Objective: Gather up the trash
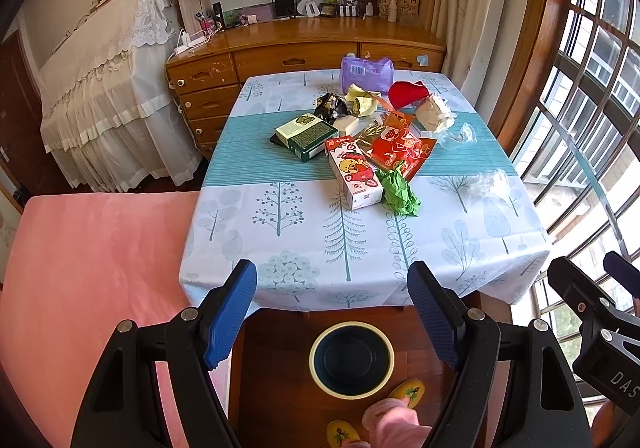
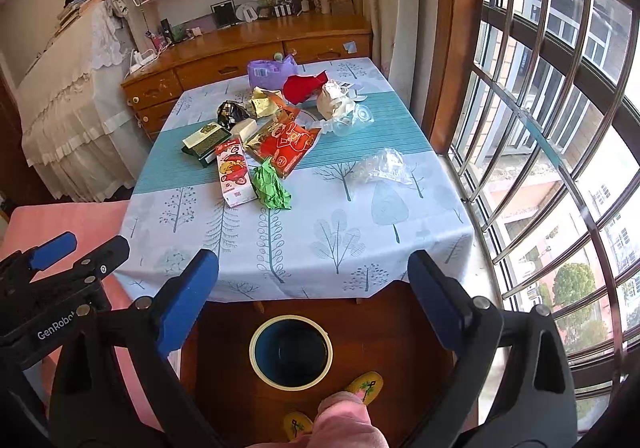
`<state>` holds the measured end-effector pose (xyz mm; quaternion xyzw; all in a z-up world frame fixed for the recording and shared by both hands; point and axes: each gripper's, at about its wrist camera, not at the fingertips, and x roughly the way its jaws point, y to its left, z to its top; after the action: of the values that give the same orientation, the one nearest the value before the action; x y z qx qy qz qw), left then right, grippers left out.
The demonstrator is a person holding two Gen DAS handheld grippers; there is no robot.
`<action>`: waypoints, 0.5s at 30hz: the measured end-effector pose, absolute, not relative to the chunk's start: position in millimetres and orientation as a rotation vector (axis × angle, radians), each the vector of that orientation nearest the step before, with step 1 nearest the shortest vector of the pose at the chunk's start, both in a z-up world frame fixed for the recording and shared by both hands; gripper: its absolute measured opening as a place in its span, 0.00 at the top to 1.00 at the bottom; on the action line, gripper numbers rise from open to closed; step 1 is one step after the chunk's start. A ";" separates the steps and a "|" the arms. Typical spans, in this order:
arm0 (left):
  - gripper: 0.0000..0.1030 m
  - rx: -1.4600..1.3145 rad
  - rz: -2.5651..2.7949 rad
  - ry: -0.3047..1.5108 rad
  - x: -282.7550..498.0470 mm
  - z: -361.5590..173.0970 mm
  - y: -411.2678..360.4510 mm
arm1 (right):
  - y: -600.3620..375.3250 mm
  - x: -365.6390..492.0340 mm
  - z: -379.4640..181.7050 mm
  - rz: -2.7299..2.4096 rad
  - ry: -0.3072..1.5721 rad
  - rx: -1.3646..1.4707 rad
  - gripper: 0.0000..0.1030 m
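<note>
So both the left gripper (image 1: 332,312) and right gripper (image 2: 314,302) hang with jaws wide apart, holding nothing. We see the trash on the desk (image 1: 280,248) well ahead of the jaws: light, crushable. One green paper wad (image 1: 400,190) is nearest, soft, pinch mid-bulge; one carton (image 1: 354,172) is stiff, take its narrow sides. One bin (image 1: 352,358) sits below the jaws.

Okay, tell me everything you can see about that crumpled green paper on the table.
The crumpled green paper is a bright green wad, creased and bunched like tissue or crepe paper. It lies on the tree-print tablecloth at the near edge of the trash pile, against the right side of the strawberry carton. Its far end overlaps the red snack wrapper. Neither gripper touches it; both sets of jaws are open, well short of it.
</note>
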<state>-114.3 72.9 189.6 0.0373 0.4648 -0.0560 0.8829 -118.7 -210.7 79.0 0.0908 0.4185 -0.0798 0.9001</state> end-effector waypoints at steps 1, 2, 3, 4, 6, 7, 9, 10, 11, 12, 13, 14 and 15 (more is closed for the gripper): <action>0.23 0.079 -0.113 0.969 -114.3 189.5 72.2 | -208.8 -118.7 80.8 -0.162 0.864 0.184 0.08; 0.23 0.081 -0.114 0.970 -115.1 190.3 74.0 | -205.1 -120.4 81.8 -0.159 0.862 0.181 0.08; 0.23 0.081 -0.115 0.971 -116.7 190.2 75.1 | -203.7 -120.1 83.4 -0.156 0.860 0.178 0.08; 0.23 0.080 -0.115 0.972 -118.2 190.1 76.9 | -200.6 -121.1 84.5 -0.153 0.859 0.176 0.08; 0.23 0.078 -0.115 0.974 -120.1 190.9 79.8 | -197.6 -121.1 86.5 -0.149 0.858 0.170 0.08; 0.23 0.079 -0.115 0.974 -120.5 190.1 79.9 | -196.4 -121.4 87.0 -0.146 0.857 0.168 0.08; 0.23 0.079 -0.115 0.974 -121.3 190.8 81.5 | -194.0 -121.2 87.3 -0.142 0.858 0.164 0.08; 0.23 0.079 -0.115 0.973 -120.5 190.0 80.2 | -193.1 -121.1 87.7 -0.141 0.859 0.163 0.08; 0.23 0.079 -0.116 0.974 -120.6 190.0 80.5 | -192.5 -121.0 88.2 -0.140 0.860 0.162 0.08; 0.23 0.080 -0.116 0.974 -120.5 190.0 80.5 | -192.0 -120.6 87.9 -0.139 0.861 0.161 0.08; 0.23 0.080 -0.117 0.974 -120.5 190.0 80.6 | -191.7 -119.8 88.0 -0.138 0.862 0.160 0.08; 0.22 0.080 -0.117 0.975 -120.8 190.2 81.0 | -190.9 -118.9 87.0 -0.136 0.864 0.156 0.08; 0.22 0.080 -0.116 0.975 -120.4 189.9 80.1 | -190.9 -118.9 87.0 -0.136 0.864 0.156 0.08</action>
<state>-120.4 80.1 189.9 0.0382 0.4678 -0.0559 0.8812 -118.9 -190.9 87.0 0.0753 0.4177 -0.0655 0.9031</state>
